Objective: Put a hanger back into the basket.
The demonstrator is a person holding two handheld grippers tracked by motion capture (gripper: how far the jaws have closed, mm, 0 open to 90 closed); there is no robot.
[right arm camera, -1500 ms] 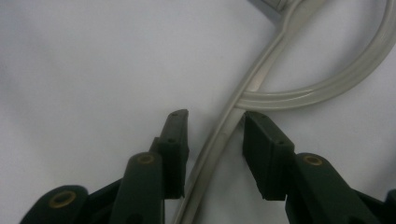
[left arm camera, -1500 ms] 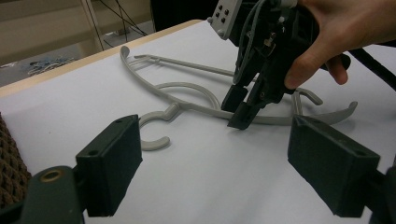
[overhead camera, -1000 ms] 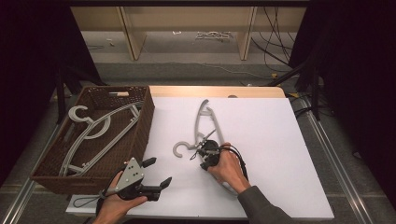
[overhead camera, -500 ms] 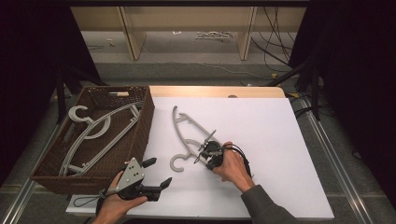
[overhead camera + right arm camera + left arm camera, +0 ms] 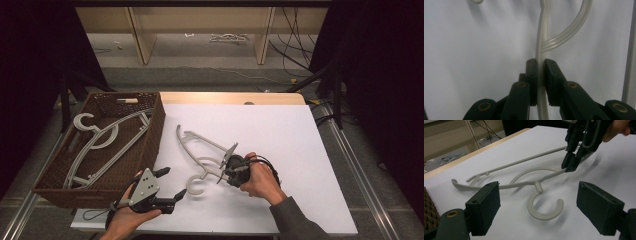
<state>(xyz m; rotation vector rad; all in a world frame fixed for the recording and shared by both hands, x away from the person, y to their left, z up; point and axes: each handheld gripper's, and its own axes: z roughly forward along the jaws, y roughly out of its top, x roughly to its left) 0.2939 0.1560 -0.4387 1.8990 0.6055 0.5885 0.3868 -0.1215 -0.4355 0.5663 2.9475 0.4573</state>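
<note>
At the left edge of the white surface (image 5: 300, 150) stands a dark brown woven wicker basket (image 5: 155, 125), and inside it lie pale grey plastic clothes hangers (image 5: 100, 140), in the same place as a second ago. Near the surface's front left corner, the left claw (image 5: 167, 184) hangs just above the board in the person's left hand (image 5: 125, 220). Its two black jaws stand wide apart with nothing between them, and its pose matches both earlier pictures. From the left gripper view those jaws frame the hook of the loose hanger, without touching it.

That loose pale grey plastic hanger (image 5: 200, 150) lies left of the middle of the surface, toward the front edge. A second ago it stood nearly straight away from the person, its far arm pointing to the back edge; now it has swung round, so that arm points toward the basket's near right corner and the open hook (image 5: 196, 185) lies closer to the left claw. In the left gripper view, the hook rests on the board while the gripped end sits slightly higher.

To the right, the right claw (image 5: 227, 172), held in the right hand (image 5: 260, 177), is clamped on the hanger's thin bar just beside the curved neck; the right gripper view shows the pads (image 5: 532, 75) pressed on either side of the bar (image 5: 541, 50). These jaws have just closed the last bit onto it. The hand has also shifted right and toward the front edge compared with a second ago.
</note>
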